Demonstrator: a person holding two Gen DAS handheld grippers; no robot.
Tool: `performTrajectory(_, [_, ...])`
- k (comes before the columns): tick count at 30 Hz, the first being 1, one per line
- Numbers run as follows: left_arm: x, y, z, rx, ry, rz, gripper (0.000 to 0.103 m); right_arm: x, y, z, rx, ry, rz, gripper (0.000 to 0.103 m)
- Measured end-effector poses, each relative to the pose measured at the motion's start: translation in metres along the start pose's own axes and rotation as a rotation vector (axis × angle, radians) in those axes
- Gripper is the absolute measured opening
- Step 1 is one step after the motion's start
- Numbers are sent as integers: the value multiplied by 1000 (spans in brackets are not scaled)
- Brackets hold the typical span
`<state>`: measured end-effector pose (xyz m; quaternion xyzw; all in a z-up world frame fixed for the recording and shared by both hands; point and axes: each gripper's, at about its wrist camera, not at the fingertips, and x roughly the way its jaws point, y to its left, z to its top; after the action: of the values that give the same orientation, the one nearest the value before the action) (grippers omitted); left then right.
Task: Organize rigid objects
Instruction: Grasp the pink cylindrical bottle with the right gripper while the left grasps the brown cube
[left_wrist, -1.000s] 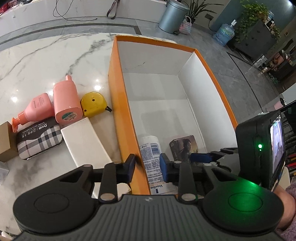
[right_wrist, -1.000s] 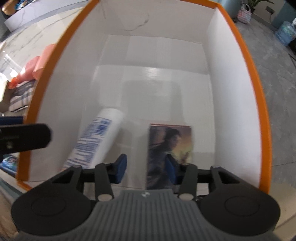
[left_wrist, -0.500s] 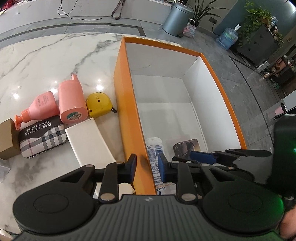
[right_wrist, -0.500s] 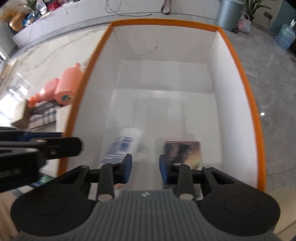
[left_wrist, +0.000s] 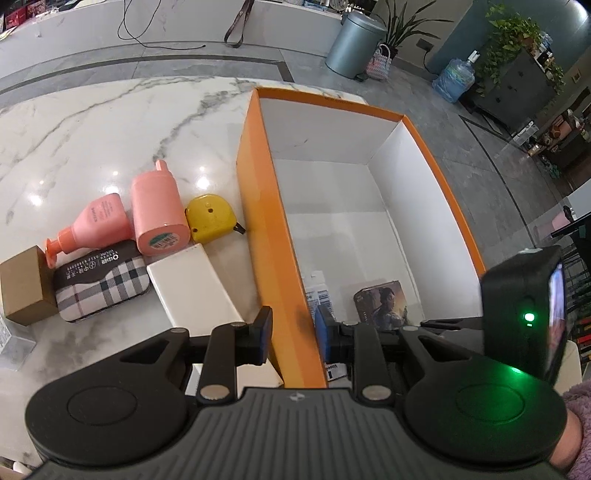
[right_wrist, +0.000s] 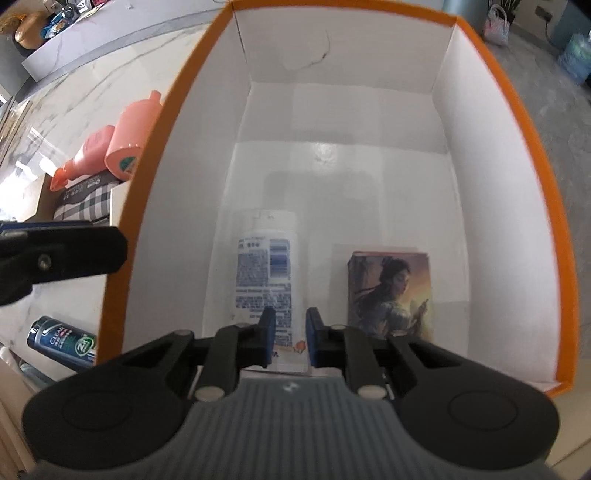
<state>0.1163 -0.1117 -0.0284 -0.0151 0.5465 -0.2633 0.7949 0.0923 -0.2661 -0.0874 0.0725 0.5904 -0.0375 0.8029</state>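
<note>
An orange box with white inside (left_wrist: 258, 192) (right_wrist: 539, 155) stands on the marble table. In it lie a white Vaseline bottle (right_wrist: 266, 273) (left_wrist: 321, 295) and a picture card box (right_wrist: 391, 291) (left_wrist: 380, 302). My left gripper (left_wrist: 291, 332) is open and empty, its jaws either side of the box's left wall near the front. My right gripper (right_wrist: 288, 332) is open a little and empty, above the near end of the Vaseline bottle. Left of the box lie a pink flask (left_wrist: 157, 210), a pink pump bottle (left_wrist: 98, 225), a yellow tape measure (left_wrist: 208, 218), a white box (left_wrist: 192, 288) and a plaid case (left_wrist: 99, 284).
A brown cardboard box (left_wrist: 24, 284) sits at the table's left. A dark blue Clear bottle (right_wrist: 62, 343) lies by the front left corner of the orange box. A bin (left_wrist: 351, 44) and plants stand on the floor beyond.
The left gripper has opened wider and shifted around the box's left wall. The right gripper has narrowed and moved left over the Vaseline bottle, which now lies straight.
</note>
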Motion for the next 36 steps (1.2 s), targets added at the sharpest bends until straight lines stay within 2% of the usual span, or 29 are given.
performTrajectory(3, [-6,4,0,3,-10,8,28,-19,3,1,-14,-56,-26,17])
performTrajectory(8, [-27,13,0,33,-56,10,28,-55,15,6,-48,-209,-42,17])
performTrajectory(11, [-39,25,-1,34,-81,40,28,-74,27,7,-66,-288,-11,21])
performTrajectory(14, [-50,44,-2,22,-93,72,28,-83,42,7,-106,-331,54,23])
performTrajectory(20, [-63,93,-9,-26,-96,141,28,-74,91,3,-202,-320,140,23])
performTrajectory(25, [-67,142,-14,-97,-90,197,28,-49,126,8,-238,-269,166,24])
performTrajectory(27, [-67,160,-14,-118,-95,222,28,-37,136,12,-244,-252,159,31])
performTrajectory(28, [-67,168,-14,-130,-96,234,29,-31,141,15,-242,-244,150,38])
performTrajectory(30, [-65,186,-13,-178,-99,260,29,-20,148,23,-240,-233,131,42])
performTrajectory(31, [-63,194,-11,-206,-103,270,30,-13,151,28,-239,-229,119,45])
performTrajectory(33, [-59,207,-8,-245,-117,277,40,-3,154,38,-237,-218,102,48])
performTrajectory(34, [-57,213,-8,-256,-122,282,49,0,154,43,-235,-215,95,51])
performTrajectory(36, [-50,219,-4,-266,-128,299,58,7,156,53,-233,-214,78,57])
